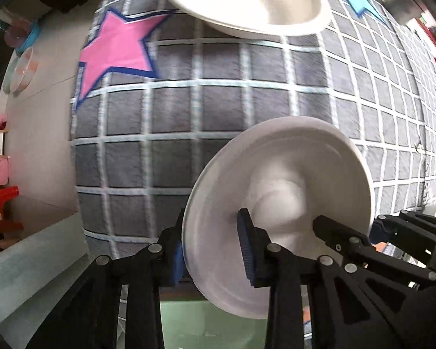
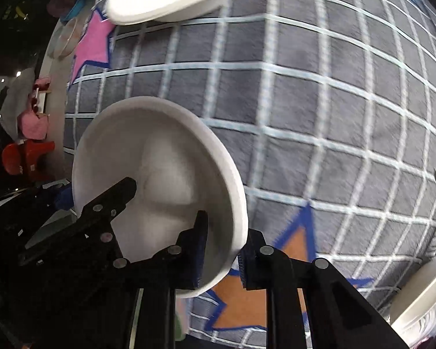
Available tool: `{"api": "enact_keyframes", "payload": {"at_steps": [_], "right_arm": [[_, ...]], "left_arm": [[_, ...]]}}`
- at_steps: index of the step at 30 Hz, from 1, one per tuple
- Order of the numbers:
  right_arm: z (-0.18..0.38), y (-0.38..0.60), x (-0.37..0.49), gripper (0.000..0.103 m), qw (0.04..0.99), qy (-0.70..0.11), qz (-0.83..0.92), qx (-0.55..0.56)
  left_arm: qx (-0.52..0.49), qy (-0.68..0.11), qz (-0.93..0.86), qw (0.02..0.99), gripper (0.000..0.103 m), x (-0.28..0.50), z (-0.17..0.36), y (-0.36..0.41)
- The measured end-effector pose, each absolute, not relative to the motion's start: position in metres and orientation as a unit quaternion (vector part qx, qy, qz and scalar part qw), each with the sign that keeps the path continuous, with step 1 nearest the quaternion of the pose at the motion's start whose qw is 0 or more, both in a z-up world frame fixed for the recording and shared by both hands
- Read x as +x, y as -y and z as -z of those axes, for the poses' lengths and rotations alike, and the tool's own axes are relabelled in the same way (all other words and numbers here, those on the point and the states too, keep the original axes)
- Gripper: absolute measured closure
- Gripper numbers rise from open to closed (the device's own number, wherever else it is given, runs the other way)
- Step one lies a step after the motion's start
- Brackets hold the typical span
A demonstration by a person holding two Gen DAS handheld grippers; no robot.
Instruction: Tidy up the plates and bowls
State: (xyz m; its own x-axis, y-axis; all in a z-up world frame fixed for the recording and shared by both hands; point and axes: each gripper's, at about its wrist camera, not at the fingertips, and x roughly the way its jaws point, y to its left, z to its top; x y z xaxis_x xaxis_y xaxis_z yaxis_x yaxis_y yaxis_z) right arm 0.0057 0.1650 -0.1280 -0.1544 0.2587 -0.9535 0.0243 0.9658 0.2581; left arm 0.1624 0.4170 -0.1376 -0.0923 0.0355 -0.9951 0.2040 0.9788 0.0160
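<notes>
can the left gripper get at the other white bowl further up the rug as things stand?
Probably not yet. The rug between is bare, but the left gripper is clamped on the near bowl rim, so it must let go before taking the far bowl.

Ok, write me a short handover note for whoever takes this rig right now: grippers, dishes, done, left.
Left gripper: shut on the rim of the near white bowl.
Right gripper: shut on the opposite rim of the same bowl.
Second white bowl sits farther off on the checked rug; a third dish lies at the rug's right edge.
Done: bowl gripped from both sides.
Left: probably lift it and stack it with the others; nothing is stacked yet.
</notes>
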Motion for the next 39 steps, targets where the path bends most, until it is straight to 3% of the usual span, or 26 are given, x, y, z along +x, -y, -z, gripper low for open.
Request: {"api": "enact_keyframes", "payload": {"at_steps": [18,39], "right_arm": [[0.104,-0.087,-0.029,0.081,0.641,-0.749,-0.117,0.120],[0.058,0.083,-0.086,0.081,0.675,-0.719,-0.064,0.153]], "left_arm": [[0.087,-0.737,0.051,0.668,0.067,0.088,0.102,-0.357],[0.161,-0.708,0.155,0.670,0.067,0.049,0.054,-0.158]]}}
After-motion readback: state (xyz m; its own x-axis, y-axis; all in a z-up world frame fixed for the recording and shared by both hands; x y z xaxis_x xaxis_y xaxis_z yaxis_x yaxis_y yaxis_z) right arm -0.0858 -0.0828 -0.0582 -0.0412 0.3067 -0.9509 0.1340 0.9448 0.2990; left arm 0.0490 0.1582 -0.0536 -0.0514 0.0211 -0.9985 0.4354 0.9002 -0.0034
